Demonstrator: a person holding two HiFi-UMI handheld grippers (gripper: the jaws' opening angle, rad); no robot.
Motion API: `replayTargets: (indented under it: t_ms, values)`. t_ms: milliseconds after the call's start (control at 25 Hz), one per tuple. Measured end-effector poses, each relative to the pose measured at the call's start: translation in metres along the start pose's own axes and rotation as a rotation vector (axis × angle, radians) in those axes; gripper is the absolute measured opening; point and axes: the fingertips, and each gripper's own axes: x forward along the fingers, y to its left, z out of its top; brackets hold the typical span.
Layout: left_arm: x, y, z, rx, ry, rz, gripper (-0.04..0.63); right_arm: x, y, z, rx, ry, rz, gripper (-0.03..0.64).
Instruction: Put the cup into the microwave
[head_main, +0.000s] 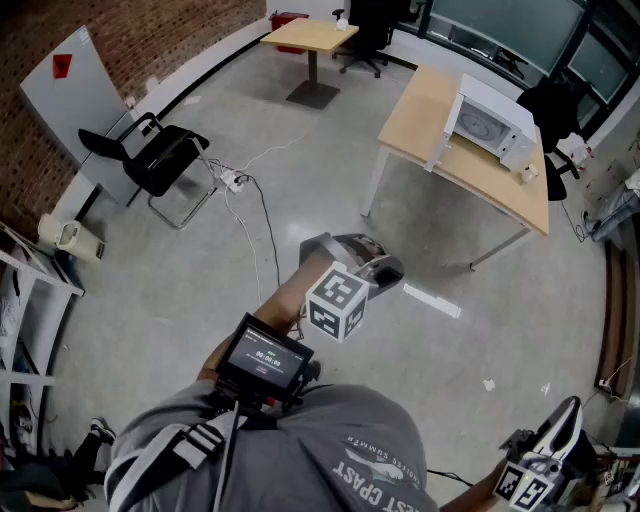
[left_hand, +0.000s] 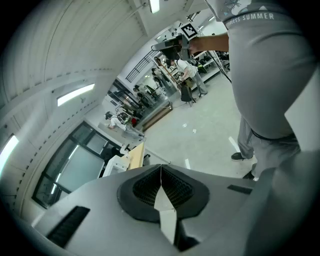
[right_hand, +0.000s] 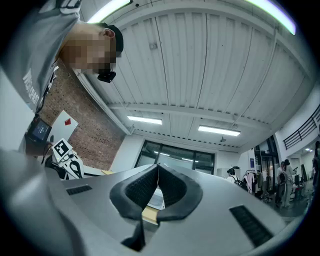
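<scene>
On the far table, well apart from the person, the microwave stands with its door seemingly swung open. The small pale thing just beside it on the tabletop may be the cup, but it is too small here to be sure.

Both tools are empty. The left gripper has its jaws pressed together with nothing between them, and the right gripper is likewise closed on nothing.

If that is the cup, it is likely light and stiff, easy to lift but also easy to knock over or push along the smooth tabletop. A smooth wall could slip between the pads. The safest hold would probably be across the body below the rim, with the jaws opened wide first and the cup kept upright.

Its material, any handle and any contents cannot be made out. The inside of the microwave is barely visible. In the head view the right gripper is cut off at the bottom edge.
</scene>
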Motion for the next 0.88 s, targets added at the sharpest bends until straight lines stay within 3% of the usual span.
replayTargets:
  t_ms: [280,520,600,720,880]
  values:
    - [-0.012,-0.001,-0.004,-0.001,-0.029,0.018,0.021,-0.010,0.012,0.004,-0.003,0.009,-0.017,0.021]
    - [-0.025,0.009,0.010,-0.070,-0.156,0.069,0.021,-0.020,0.018,0.007,-0.006,0.025,-0.042,0.021]
    - [-0.029,0.014,0.016,-0.134,-0.222,0.092,0.021,-0.024,0.019,0.004,-0.003,0.030,-0.047,0.021]
    - [-0.051,0.034,0.027,-0.383,-0.441,0.123,0.021,-0.029,0.023,0.002,-0.002,0.037,-0.058,0.021]
    - [-0.100,0.079,0.030,-0.909,-0.918,0.100,0.021,-0.032,0.029,-0.004,0.027,0.045,-0.047,0.021]
